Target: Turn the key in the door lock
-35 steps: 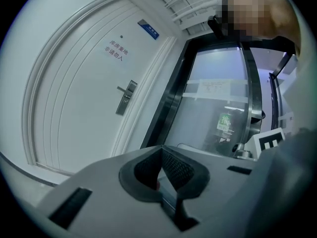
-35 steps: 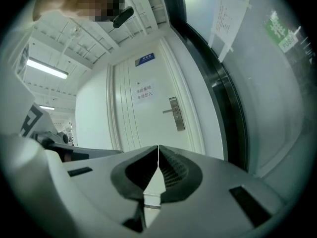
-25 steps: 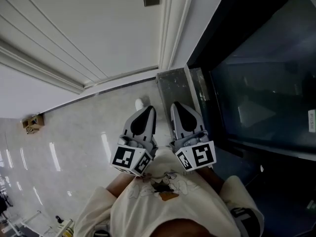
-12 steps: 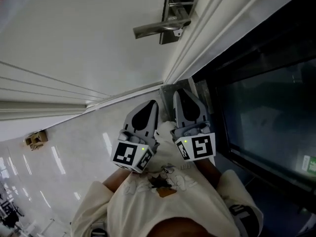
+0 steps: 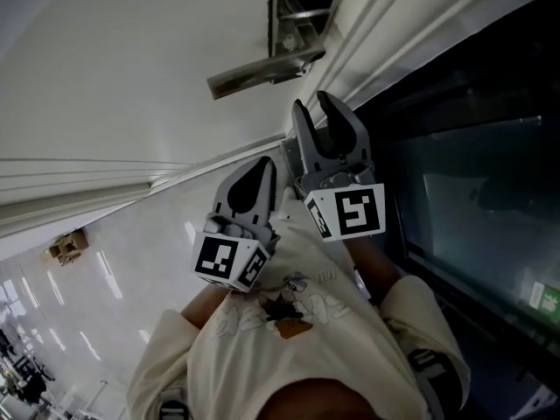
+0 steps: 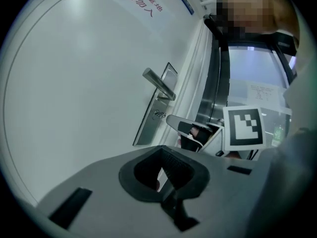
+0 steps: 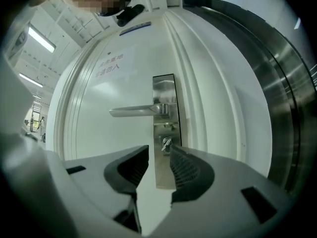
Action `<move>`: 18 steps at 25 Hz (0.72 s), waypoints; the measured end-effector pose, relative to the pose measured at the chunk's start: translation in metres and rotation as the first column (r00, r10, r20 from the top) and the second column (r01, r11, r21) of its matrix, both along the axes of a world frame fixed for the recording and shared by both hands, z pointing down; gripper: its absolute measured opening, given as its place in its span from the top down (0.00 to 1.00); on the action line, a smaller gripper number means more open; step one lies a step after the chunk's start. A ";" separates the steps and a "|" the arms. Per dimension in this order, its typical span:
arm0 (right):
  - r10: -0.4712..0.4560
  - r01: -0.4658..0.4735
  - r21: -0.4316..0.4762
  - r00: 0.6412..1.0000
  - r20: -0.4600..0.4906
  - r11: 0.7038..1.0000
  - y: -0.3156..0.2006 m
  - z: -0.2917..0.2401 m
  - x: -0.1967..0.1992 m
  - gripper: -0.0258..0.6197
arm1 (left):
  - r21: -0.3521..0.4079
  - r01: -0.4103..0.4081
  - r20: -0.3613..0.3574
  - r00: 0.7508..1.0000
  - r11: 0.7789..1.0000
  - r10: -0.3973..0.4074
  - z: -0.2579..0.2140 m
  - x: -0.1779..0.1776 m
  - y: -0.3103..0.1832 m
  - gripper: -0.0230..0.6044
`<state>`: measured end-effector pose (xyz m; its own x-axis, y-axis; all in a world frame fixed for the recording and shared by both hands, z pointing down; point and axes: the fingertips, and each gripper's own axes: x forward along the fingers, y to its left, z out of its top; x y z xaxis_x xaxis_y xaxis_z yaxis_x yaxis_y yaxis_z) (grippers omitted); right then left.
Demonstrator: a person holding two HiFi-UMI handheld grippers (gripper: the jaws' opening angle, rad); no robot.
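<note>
A white door carries a steel lock plate (image 7: 164, 128) with a lever handle (image 7: 136, 111) and, under it, a key (image 7: 166, 144) standing in the lock. My right gripper (image 7: 159, 155) points level at the plate. Its jaws are opening with nothing between them, and the key lies just beyond the tips. In the head view the right gripper (image 5: 312, 103) is raised below the handle (image 5: 262, 70). My left gripper (image 5: 262, 166) hangs lower and further back, shut and empty. In the left gripper view, the left gripper (image 6: 166, 157) looks past the right gripper (image 6: 190, 130) toward the key (image 6: 159, 114).
The white door frame (image 5: 376, 33) runs right of the lock, with a dark glass panel (image 5: 472, 191) beyond it. A red-lettered notice (image 7: 110, 65) is on the door above the handle. A small cardboard box (image 5: 66, 245) sits on the glossy floor at left.
The head view has tilted up, bringing the handle into sight. Both grippers moved toward the door. The right gripper rose up under the handle and its jaws parted.
</note>
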<state>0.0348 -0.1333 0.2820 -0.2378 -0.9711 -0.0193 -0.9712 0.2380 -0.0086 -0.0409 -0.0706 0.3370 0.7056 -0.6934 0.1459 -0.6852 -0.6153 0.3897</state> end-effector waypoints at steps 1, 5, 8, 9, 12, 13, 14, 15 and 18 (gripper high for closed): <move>0.006 -0.006 0.001 1.000 0.005 1.000 -0.006 -0.001 0.002 0.76 | 0.000 0.000 0.003 1.000 1.000 0.000 0.000 0.000 -0.001 0.95; 0.024 -0.024 0.023 0.999 -0.036 0.999 -0.023 -0.004 0.004 0.75 | 0.002 0.005 0.014 1.000 1.000 -0.005 0.002 -0.004 -0.009 0.95; 0.024 -0.019 0.039 0.989 -0.147 0.999 -0.031 -0.007 0.000 0.68 | -0.002 0.016 0.011 1.000 1.000 -0.016 0.003 -0.006 -0.015 0.95; 0.021 -0.014 0.038 0.981 -0.194 0.999 -0.032 -0.006 -0.002 0.67 | -0.003 0.020 0.009 1.000 1.000 -0.020 0.003 -0.007 -0.016 0.95; 0.024 -0.021 0.014 0.941 -0.336 1.000 -0.037 0.000 -0.004 0.64 | -0.010 0.024 0.001 1.000 1.000 -0.024 0.003 -0.007 -0.019 0.95; 0.032 -0.029 0.014 0.928 -0.370 0.999 -0.039 0.000 -0.004 0.63 | -0.016 0.024 -0.002 1.000 1.000 -0.024 0.004 -0.007 -0.020 0.95; 0.040 -0.036 0.019 0.917 -0.397 0.999 -0.041 0.000 -0.005 0.63 | -0.022 0.025 -0.005 1.000 0.999 -0.025 0.006 -0.007 -0.020 0.95; 0.047 -0.039 0.026 0.906 -0.422 0.999 -0.042 0.000 -0.006 0.63 | -0.028 0.027 -0.007 1.000 0.999 -0.027 0.007 -0.008 -0.019 0.95; 0.059 -0.043 0.044 0.869 -0.491 0.998 -0.045 0.000 -0.008 0.64 | -0.034 0.033 -0.011 0.999 0.999 -0.033 0.008 -0.009 -0.020 0.95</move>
